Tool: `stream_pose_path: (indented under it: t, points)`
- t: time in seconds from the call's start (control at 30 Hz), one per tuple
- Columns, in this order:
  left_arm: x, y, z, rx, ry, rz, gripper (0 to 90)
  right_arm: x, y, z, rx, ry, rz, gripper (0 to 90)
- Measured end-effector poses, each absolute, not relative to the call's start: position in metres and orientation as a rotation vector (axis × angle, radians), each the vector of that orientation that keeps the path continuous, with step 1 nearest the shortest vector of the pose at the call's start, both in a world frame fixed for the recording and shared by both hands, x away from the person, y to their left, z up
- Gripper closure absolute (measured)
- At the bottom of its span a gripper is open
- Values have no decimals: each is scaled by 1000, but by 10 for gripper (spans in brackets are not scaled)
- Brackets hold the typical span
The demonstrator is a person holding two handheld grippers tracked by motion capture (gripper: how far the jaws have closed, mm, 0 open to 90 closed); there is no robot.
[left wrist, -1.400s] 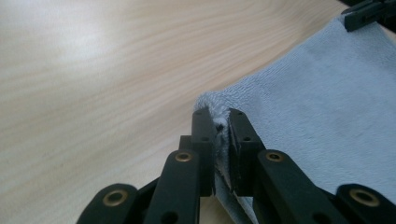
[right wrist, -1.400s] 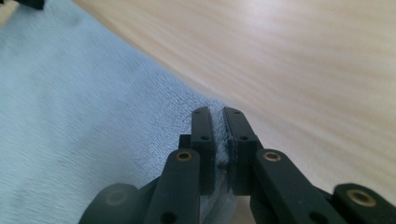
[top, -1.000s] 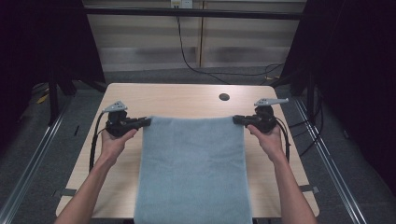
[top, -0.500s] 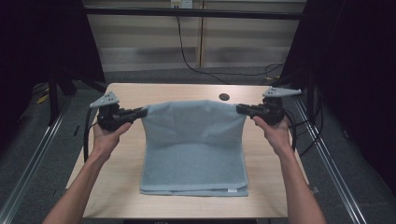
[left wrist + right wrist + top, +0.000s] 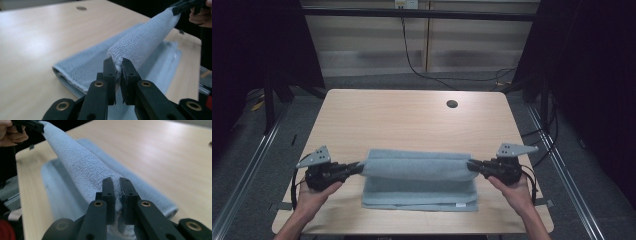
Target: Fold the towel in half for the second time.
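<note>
towel (image 5: pixel 417 172): lying folded near table (image 5: pixel 412 117) front edge, top layer being held taut above it
left gripper (image 5: pixel 354 168): clenching one corner
right gripper (image 5: pixel 473 166): clenching the other
tip: keeping both level, lowering edge flush onto front hem

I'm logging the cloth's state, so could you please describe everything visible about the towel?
The towel is light blue terry cloth, lying partly folded at the near side of the wooden table. Its upper edge is stretched between the left gripper and right gripper, each shut on an end. The lower layers lie flat, with a small white tag near the front right corner.
</note>
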State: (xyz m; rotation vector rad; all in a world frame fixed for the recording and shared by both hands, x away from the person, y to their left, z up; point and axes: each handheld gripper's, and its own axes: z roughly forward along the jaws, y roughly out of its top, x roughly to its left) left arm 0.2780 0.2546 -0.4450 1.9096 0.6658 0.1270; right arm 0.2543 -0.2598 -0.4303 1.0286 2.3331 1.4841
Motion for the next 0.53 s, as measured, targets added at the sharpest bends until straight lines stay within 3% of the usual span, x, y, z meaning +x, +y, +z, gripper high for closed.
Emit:
stream_pose_path:
  t: [0.17, 0.37, 0.43, 0.53]
  points:
    - [257, 261, -447, 1884, 637, 85, 731, 232, -268, -436, 1054, 2358, 1530, 657]
    - [274, 265, -456, 1857, 825, 208, 560, 228, -278, -443, 1158, 2203, 1526, 560]
    - [282, 270, -464, 1842, 921, 200, 450, 228, -278, -446, 1180, 2178, 1486, 505]
    - [286, 278, -470, 1823, 971, 216, 397, 228, -281, -450, 1212, 2163, 1492, 475]
